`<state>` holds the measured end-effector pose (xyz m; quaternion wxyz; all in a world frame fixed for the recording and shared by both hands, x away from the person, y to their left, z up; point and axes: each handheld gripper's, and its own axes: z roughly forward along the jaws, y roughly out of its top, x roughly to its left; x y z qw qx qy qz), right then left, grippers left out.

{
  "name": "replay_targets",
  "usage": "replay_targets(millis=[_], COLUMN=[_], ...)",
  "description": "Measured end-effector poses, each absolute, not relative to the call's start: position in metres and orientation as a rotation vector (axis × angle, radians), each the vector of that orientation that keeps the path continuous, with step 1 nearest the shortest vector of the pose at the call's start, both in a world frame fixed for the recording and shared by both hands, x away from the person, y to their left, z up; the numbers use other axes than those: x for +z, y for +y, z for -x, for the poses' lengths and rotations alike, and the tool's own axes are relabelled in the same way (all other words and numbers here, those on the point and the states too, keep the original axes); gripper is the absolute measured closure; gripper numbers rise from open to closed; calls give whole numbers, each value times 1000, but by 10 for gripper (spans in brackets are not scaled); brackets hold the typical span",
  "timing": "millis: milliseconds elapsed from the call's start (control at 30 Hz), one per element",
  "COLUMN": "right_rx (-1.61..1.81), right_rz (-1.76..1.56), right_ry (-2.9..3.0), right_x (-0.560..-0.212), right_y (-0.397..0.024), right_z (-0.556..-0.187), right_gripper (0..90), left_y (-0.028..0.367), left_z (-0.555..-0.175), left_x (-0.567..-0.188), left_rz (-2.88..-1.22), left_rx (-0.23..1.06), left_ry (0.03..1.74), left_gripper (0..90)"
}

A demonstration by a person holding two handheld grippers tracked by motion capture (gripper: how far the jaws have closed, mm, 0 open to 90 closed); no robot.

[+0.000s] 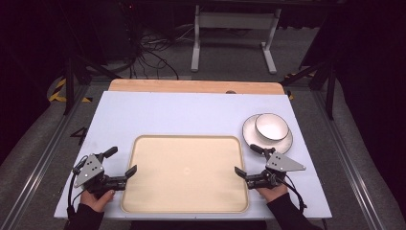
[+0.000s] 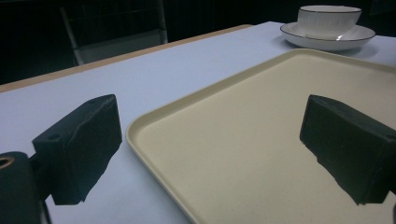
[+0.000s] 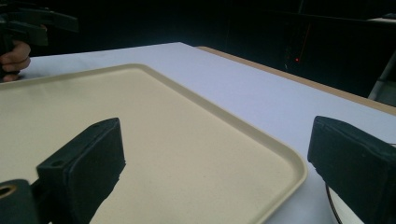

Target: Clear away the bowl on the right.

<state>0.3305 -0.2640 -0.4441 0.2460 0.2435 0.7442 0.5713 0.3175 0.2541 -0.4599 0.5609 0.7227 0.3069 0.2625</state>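
Over the bench (image 1: 191, 108), the high view shows the tray (image 1: 185, 173) along the near edge, its long axis running side to side. The left gripper (image 1: 122, 166) flanks one short end and the right gripper (image 1: 247, 160) the other, each equally close, fingers apart and empty. A bowl (image 1: 271, 126) on a saucer (image 1: 285, 142) sits toward the far right corner.

From the left gripper view, the fingers (image 2: 79, 149) straddle the tray rim (image 2: 140, 126), spread wide.

From the right gripper view, the fingers (image 3: 84, 168) likewise bracket the rim (image 3: 299, 172); I judge a two-handed lift would need both closing on these ends
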Motion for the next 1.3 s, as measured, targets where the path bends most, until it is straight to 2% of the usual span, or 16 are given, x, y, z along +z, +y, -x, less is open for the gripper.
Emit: replay_targets(millis=[600,1300], right_rx=[1560,1652], right_rz=[-614,-513], right_ry=[2039,1974], right_x=[-440,-383], right_y=[-262,-240], right_z=[-327,-326], right_gripper=[77,142], left_y=[254,254], left_z=[-318,-317], left_x=[-460,-460], left_rz=[-1707,-1707], left_rx=[620,629], left_ry=[727,725], left_gripper=[62,62])
